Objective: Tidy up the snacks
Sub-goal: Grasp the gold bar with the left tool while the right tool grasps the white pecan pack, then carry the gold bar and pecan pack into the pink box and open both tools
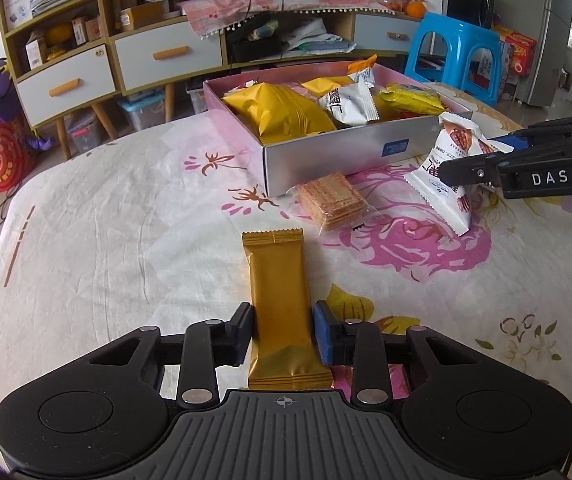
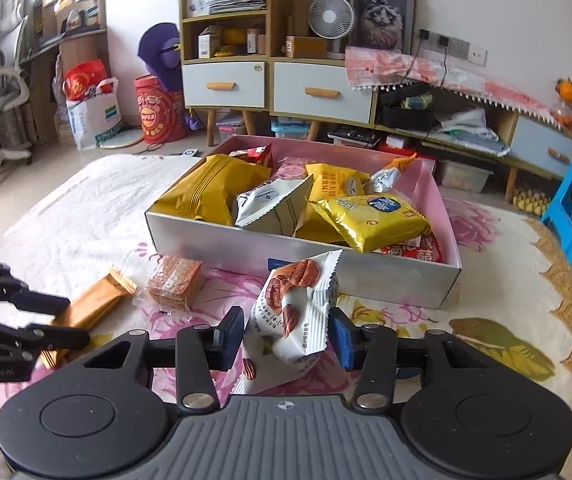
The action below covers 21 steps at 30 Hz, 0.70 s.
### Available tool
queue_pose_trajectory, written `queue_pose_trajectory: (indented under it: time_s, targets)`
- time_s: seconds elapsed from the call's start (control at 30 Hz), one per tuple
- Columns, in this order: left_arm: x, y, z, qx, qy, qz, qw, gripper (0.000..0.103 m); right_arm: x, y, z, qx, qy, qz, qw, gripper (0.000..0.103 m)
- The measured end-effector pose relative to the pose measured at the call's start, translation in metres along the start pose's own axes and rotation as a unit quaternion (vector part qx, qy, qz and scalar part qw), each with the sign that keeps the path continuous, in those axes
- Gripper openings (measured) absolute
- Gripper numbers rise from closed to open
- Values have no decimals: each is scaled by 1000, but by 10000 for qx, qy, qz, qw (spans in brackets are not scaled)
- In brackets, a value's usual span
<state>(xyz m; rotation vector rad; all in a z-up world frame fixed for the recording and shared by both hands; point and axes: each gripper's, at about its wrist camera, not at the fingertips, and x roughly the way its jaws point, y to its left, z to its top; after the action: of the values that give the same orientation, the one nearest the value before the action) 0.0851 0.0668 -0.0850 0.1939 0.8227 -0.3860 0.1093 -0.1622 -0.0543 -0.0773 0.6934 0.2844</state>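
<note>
A long gold snack bar [image 1: 280,304] lies on the flowered tablecloth [image 1: 105,240], its near end pinched between the two pads of the left gripper [image 1: 283,334], which have closed in against its sides. To its right, the right gripper [image 2: 286,334] clamps a white nut packet [image 2: 292,316] printed with brown pecans, its pads pressed into the crumpled wrapper just in front of the snack box [image 2: 245,248]. That open box, pale outside and pink within, already holds a large yellow bag [image 2: 201,194], a white triangular packet [image 2: 273,206] and a yellow biscuit pack [image 2: 370,220]. A clear-wrapped stack of crackers [image 1: 332,200] rests on the cloth, touching the box's near corner.
</note>
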Motion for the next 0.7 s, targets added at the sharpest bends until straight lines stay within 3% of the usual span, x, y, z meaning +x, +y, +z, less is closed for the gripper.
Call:
queue_pose_trajectory:
  time_s: [0.7]
  targets:
    - [-12,13,14,-666,60,-102,9977,25,-18,7,18,279,-106,540,9981,31]
